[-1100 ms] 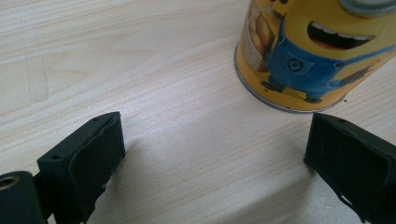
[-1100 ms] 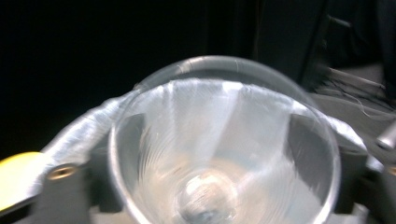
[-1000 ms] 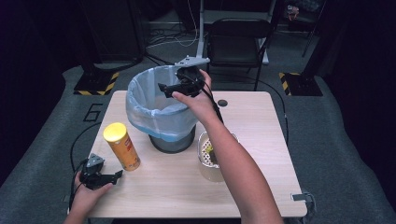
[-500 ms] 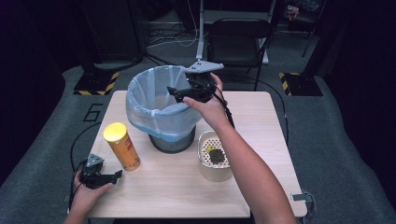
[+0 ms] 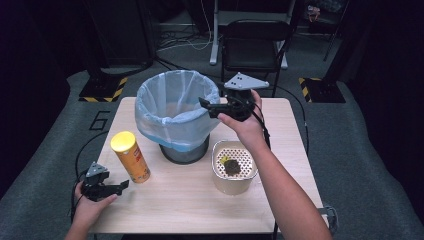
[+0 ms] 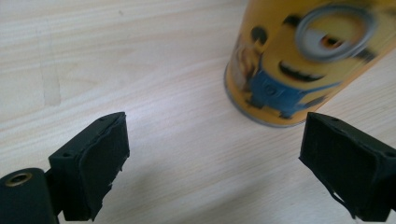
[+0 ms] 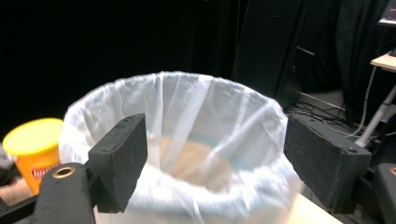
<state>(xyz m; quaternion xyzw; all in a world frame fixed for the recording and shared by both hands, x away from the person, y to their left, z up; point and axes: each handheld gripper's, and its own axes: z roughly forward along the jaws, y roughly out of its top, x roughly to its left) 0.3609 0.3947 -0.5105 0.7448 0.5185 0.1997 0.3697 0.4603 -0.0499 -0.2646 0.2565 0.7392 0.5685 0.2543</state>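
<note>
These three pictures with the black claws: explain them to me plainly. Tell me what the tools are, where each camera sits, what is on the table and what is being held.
No robot here: a person holds a hand-held two-jaw gripper in each hand. The wide picture comes from a fixed camera above the person's side of the table, looking forward and down. The left gripper rests low near the table's front corner; the right gripper is raised at the rim of the bin.

The other two pictures come from cameras riding on the grippers, looking out between their own black jaws.

On the table stand a bin lined with a pale blue bag, a yellow cartoon-printed can and a white perforated basket with some dark scraps inside.

Nothing is held: both grippers are open. The left one faces the can, the right one faces the bag's mouth.
</note>
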